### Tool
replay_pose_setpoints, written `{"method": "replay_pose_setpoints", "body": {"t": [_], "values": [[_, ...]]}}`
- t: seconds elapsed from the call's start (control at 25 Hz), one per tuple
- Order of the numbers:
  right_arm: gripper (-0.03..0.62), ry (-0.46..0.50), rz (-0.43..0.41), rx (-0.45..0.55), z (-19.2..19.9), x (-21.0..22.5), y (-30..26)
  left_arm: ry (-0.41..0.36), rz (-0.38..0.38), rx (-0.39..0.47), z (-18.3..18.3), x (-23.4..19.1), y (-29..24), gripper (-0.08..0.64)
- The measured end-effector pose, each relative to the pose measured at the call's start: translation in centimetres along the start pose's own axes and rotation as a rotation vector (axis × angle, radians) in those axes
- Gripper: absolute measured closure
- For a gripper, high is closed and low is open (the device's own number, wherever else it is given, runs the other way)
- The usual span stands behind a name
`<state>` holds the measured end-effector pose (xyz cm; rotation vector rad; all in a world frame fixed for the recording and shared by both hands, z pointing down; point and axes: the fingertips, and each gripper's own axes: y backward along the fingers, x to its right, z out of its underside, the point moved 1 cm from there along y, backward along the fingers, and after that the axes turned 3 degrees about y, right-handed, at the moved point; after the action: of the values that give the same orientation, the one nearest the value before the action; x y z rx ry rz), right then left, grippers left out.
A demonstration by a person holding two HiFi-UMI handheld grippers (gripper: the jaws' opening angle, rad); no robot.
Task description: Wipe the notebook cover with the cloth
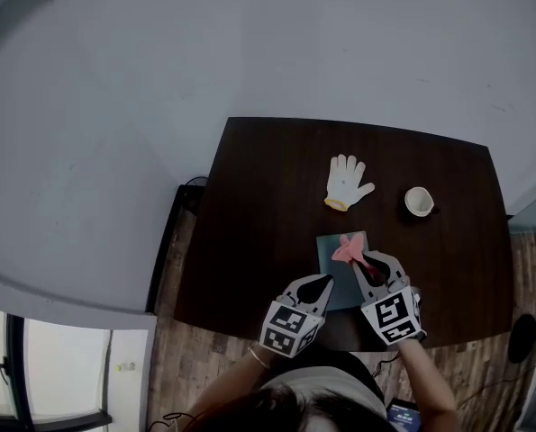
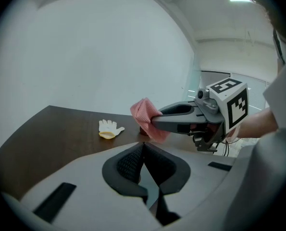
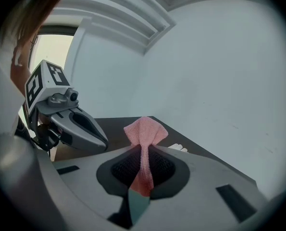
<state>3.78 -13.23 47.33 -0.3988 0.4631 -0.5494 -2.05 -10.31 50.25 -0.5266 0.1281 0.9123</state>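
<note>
one pink cloth (image 1: 347, 249) clamped in right tongs (image 1: 363, 262) over teal notebook (image 1: 330, 261) | left tongs (image 1: 324, 283) closed on nothing

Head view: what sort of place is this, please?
Likely a plain office or workroom: a dark table by a bare pale wall, holding a notebook, a glove and a cup.

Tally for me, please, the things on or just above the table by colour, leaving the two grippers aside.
White: 2, the glove and the cup.
Pink: 1, the cloth.
Teal: 1, the notebook.
Total: 4.
</note>
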Motion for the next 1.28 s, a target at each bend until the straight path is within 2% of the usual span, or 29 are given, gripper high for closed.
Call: {"method": "replay_pose_setpoints", "body": {"t": [0.16,0.32,0.84,1.28], "values": [[0.548,0.061,-0.016,-0.033,0.7,0.7,-2.0,0.007,0.025,-0.044,1.0,-0.7,-1.2,0.541],[0.548,0.105,-0.057,-0.063,1.7,1.4,-4.0,0.028,0.018,-0.082,2.0,-1.3,-2.6,0.541],[0.548,0.252,-0.269,-0.093,4.2,-0.3,-11.1,0.118,-0.091,-0.148,5.3,-3.7,-5.8,0.541],[0.548,0.295,-0.394,-0.156,7.1,-2.2,-15.3,0.187,-0.152,-0.201,8.2,-5.8,-7.3,0.541]]}}
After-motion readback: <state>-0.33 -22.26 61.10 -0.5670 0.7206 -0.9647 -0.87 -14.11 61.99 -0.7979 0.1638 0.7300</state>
